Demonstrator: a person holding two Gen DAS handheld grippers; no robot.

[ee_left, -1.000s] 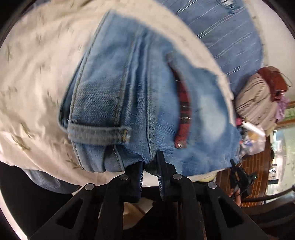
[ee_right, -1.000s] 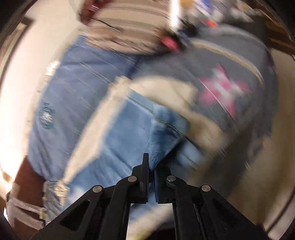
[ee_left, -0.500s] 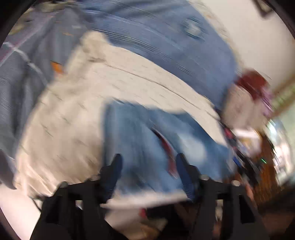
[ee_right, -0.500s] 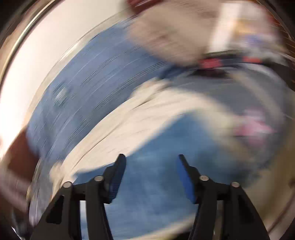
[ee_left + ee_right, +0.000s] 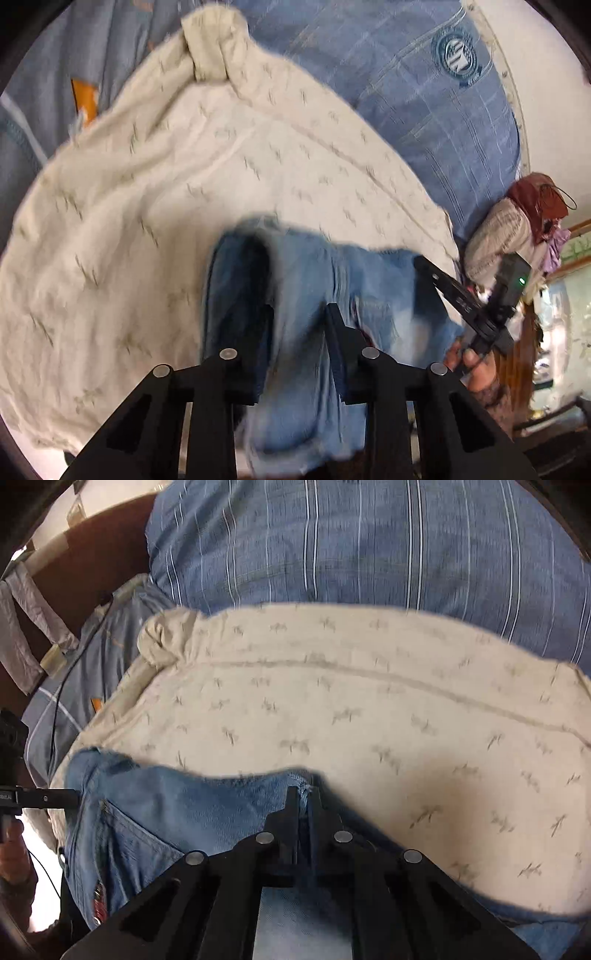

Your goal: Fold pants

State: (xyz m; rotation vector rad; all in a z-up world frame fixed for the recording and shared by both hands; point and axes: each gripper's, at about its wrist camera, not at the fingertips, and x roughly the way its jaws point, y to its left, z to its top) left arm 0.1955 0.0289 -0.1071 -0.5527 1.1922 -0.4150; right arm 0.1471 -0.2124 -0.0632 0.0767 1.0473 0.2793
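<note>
Our right gripper (image 5: pixel 303 794) is clamped on the jeans (image 5: pixel 177 812) edge. Our left gripper (image 5: pixel 299 314), just closing, straddles bunched denim; we cannot tell whether it grips.

A bed in a lived-in, daylit room

A cream blanket (image 5: pixel 207 177) with a small sprig print covers the bed, over a blue striped sheet (image 5: pixel 369 542) that bears a round crest (image 5: pixel 457 55). In the left wrist view a white wall (image 5: pixel 546 92) rises behind, with a striped bundle (image 5: pixel 498 236) and a reddish-brown bag (image 5: pixel 535 195) at the bed's far end, and a bright window (image 5: pixel 569 317) beyond. In the right wrist view a dark brown wooden headboard (image 5: pixel 96 557) stands at upper left.
</note>
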